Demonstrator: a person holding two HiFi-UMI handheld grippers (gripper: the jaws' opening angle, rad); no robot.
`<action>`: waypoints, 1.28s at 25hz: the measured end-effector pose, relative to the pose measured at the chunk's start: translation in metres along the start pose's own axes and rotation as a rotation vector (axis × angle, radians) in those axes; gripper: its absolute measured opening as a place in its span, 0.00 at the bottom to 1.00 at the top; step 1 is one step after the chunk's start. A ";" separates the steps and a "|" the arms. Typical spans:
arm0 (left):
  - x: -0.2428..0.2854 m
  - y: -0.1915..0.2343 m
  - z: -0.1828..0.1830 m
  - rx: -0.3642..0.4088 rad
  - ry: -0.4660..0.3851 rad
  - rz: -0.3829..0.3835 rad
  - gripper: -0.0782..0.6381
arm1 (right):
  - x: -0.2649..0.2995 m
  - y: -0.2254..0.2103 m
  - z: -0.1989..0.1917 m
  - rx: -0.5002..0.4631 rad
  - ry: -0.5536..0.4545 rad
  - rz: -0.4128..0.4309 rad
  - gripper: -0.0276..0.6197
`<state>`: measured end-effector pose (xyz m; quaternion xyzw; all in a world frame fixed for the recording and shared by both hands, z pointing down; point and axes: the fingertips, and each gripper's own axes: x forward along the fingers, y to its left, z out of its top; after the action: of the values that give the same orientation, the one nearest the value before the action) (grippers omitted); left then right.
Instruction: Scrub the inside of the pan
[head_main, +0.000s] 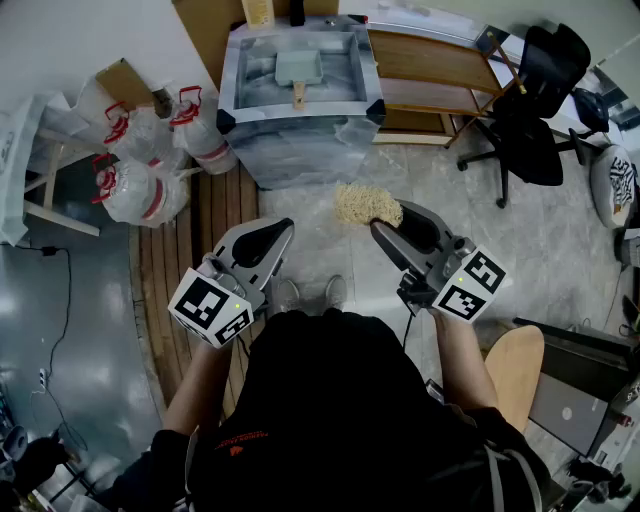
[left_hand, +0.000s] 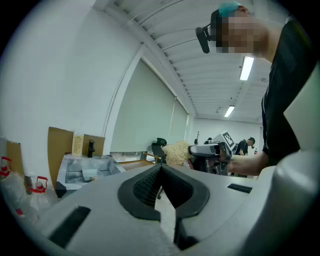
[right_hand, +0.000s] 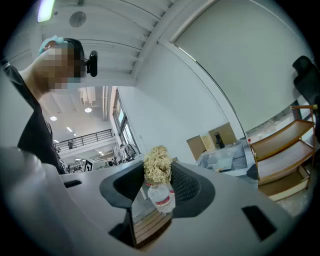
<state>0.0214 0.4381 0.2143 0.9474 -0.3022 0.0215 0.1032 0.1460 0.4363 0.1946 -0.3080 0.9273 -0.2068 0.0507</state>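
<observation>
Scrubber gripped, pan sitting in the sink!
Right claw (head_main: 383, 228) is clenched on a straw-coloured scrubber (head_main: 367, 204) at mid-frame. Left claw (head_main: 284, 226), just left of centre, is pressed together with nothing in it. The pan (head_main: 297, 68) lies inside the steel sink (head_main: 233, 75) at top centre, well apart from both.

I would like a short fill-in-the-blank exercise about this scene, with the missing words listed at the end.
1. The right tongs are ____ on the straw-coloured scrubber.
2. The left tongs are closed and hold ____.
3. The pan lies inside the ____.

Missing words: shut; nothing; sink.
</observation>
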 end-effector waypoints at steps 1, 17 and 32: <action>0.002 0.000 0.000 0.001 -0.001 0.001 0.13 | -0.001 -0.002 0.000 0.000 0.000 0.001 0.30; 0.038 -0.018 -0.006 0.000 -0.002 0.058 0.13 | -0.033 -0.039 0.013 0.009 -0.015 0.025 0.31; 0.059 -0.011 -0.010 -0.005 0.007 0.095 0.13 | -0.043 -0.070 0.020 0.022 -0.024 0.029 0.31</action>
<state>0.0764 0.4154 0.2282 0.9316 -0.3466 0.0290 0.1053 0.2237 0.4042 0.2046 -0.2965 0.9285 -0.2128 0.0681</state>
